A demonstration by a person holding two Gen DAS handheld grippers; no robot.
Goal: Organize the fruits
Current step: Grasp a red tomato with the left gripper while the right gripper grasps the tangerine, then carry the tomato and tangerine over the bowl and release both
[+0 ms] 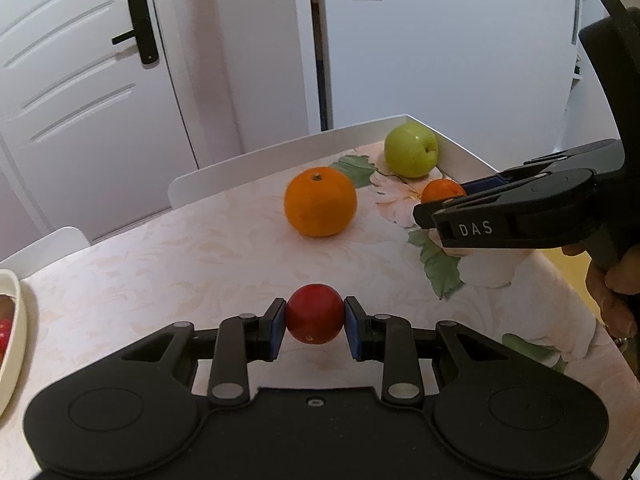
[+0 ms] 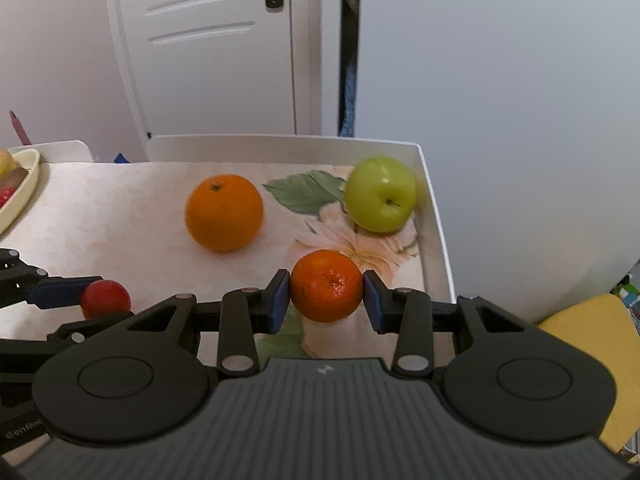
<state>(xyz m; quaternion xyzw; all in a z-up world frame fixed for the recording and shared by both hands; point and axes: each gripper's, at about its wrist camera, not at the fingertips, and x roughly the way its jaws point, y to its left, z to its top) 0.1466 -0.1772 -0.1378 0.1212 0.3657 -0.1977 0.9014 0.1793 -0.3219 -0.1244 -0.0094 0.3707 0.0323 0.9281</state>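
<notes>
Left wrist view: left hand-held gripper [image 1: 315, 322] clenched on a small round red fruit [image 1: 314, 313], both blue pads pressed on its sides, fruit down at the floral-print counter [image 1: 160, 264] surface. Only this view shows the person's hand [image 1: 612, 292] wrapped round the right tool's grip at the right edge, and the right hand-held gripper [image 1: 440, 210] side-on, reaching in from the right, angled down, fingers either side of a small dark-orange mandarin [image 1: 442, 191] — mostly hidden here.

Right wrist view: mandarin fully visible, sitting between the pads with both pads against its sides — right gripper grasping it on the counter. Left gripper comes in from the left edge with the red fruit at its tip. This view alone shows a yellow cushion-like thing [image 2: 592, 344] off the counter at right.

Both views: large round orange [image 1: 320, 202] mid-counter, free; green apple [image 1: 411, 150] in the far right corner by the white raised rim [image 1: 280, 148]; cream oval dish [image 2: 20, 192] at the left edge, contents unclear.

Both tools tilt downward.
</notes>
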